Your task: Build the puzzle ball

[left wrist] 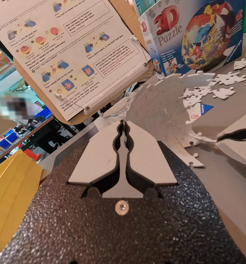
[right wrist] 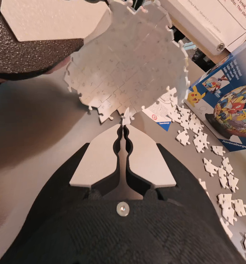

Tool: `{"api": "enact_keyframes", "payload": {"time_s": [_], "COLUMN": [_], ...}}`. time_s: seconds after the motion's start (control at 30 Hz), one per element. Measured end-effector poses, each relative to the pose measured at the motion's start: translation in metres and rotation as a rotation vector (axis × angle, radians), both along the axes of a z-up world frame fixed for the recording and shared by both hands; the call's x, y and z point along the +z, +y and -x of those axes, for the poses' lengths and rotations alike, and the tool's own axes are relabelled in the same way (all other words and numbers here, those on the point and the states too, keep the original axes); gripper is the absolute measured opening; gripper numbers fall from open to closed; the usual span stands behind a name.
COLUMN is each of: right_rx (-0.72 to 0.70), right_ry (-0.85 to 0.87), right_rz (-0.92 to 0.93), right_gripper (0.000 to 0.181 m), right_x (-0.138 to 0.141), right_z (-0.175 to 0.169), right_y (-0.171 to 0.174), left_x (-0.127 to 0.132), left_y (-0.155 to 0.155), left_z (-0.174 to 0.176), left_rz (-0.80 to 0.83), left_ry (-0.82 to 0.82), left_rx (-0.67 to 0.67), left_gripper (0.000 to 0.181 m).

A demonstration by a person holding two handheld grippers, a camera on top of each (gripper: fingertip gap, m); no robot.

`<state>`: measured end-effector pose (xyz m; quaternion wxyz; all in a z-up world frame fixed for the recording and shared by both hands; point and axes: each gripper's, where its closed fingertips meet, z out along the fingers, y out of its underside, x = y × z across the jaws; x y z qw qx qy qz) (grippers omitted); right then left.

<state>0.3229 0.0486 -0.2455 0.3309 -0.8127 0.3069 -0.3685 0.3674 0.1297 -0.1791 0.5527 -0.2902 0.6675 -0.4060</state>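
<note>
The half-built puzzle ball (left wrist: pixel 159 114), a curved white shell of joined pieces with a toothed rim, was held up above the grey table (left wrist: pixel 219 192) between the two grippers, its hollow side facing the cameras. The left gripper (left wrist: pixel 123 122) had its fingers pressed together on the shell's edge, a thin sliver of rim caught between the tips. The right gripper (right wrist: pixel 122 126) was likewise closed, pinching a single piece (right wrist: pixel 127 116) at the shell's lower rim.

Just behind the shell lay a folded leaflet (right wrist: pixel 159 115) with a blue corner, partly hidden by the rim. Beyond it loose white pieces (right wrist: pixel 196 128) were scattered across the table, running toward the blue puzzle box (left wrist: pixel 190 35), which stood upright at the far edge. An instruction sheet (left wrist: pixel 65 50) on a wooden board leaned over the scene on the left side, crowding the space above the shell. A yellow bin (left wrist: pixel 9 185) sat at the left gripper's near side.
</note>
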Motion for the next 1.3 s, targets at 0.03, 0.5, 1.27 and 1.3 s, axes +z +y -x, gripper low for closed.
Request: {"api": "enact_keyframes", "payload": {"time_s": [0.03,0.5,1.27,1.3], "right_rx": [0.001,0.047,0.352,0.35], "right_ry": [-0.001,0.181,0.386,0.379], "right_rz": [0.016,-0.201,-0.105,-0.106], "right_gripper": [0.002,0.019,0.024,0.021], "right_x": [-0.002,0.003,-0.027,-0.027], "right_z": [-0.001,0.0,0.002,0.003], "right_y": [0.001,-0.005,0.003,0.004], "left_x": [0.0,-0.004,-0.001,-0.001], "left_y": [0.0,0.006,0.005,0.004], "left_z": [0.0,-0.002,-0.001,-0.001], "left_rz": [0.004,0.081,0.067,0.067], "left_ry": [-0.001,0.029,0.006,0.005], "left_rx": [0.009,0.024,0.033,0.033], "left_gripper": [0.002,0.002,0.002,0.002]}}
